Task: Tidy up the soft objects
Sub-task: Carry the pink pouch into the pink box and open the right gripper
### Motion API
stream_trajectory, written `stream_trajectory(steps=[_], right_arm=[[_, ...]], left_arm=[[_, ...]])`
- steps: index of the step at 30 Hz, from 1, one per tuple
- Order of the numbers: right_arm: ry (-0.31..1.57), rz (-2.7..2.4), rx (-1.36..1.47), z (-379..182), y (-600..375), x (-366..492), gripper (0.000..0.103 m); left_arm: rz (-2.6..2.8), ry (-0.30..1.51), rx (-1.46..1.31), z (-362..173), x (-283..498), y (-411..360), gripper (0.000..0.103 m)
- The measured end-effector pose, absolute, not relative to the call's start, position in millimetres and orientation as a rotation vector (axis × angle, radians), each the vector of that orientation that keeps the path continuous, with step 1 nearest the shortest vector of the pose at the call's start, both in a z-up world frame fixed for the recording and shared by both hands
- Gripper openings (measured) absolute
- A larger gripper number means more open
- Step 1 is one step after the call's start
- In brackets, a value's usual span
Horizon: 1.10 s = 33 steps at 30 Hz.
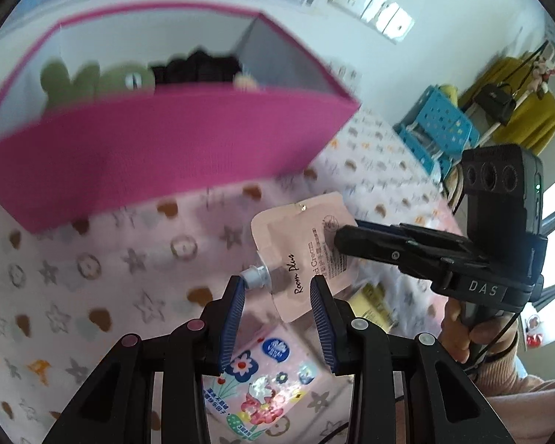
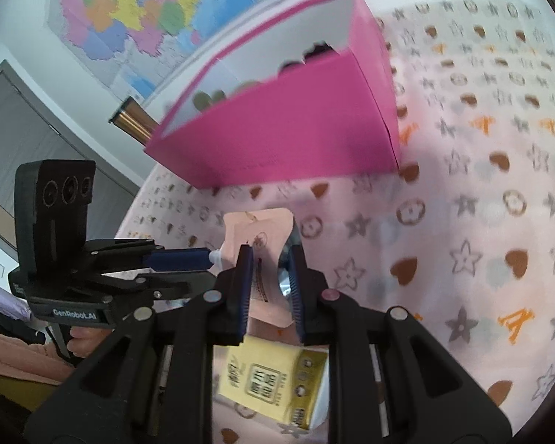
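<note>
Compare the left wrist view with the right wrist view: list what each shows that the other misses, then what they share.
Left wrist only: a flowered tissue pack under the left claw, a green plush toy clearly seen in the box, a blue stool, a wall socket.

Right wrist only: a wall map, and the yellow packet's printed face.

Both: the pink pouch held in the right claw, with the left claw at its cap, the pink box and the patterned cloth.

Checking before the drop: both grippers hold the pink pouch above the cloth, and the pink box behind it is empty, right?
Not empty. The left wrist view shows a green plush and something dark in the box. Both the left gripper and the right gripper do hold the pouch.
</note>
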State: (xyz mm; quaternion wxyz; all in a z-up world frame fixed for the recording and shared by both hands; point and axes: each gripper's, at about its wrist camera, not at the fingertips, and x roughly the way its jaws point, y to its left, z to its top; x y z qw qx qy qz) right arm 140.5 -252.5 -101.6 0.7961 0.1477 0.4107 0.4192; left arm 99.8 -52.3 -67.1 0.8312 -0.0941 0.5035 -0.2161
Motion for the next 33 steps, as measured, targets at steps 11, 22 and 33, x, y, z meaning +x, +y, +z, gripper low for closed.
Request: stream_trajectory(steps=[11,22,33], right_arm=[[0.697,0.95,0.275,-30.3,-240.9,149.8,0.022],[0.605,0.962,0.25,9.3,-220.2,195.1,0.022],[0.755,0.9,0.252,-24.2,-192.5,246.4,0.031]], left_arm=[[-0.407,0.883,-0.174,0.6,111.1,-38.3,0.039],[-0.341,0.851,-0.169,21.9,166.1,-22.3,0.039],[-0.264,0.949,-0.172,-6.2,210.0,-10.9,0.039]])
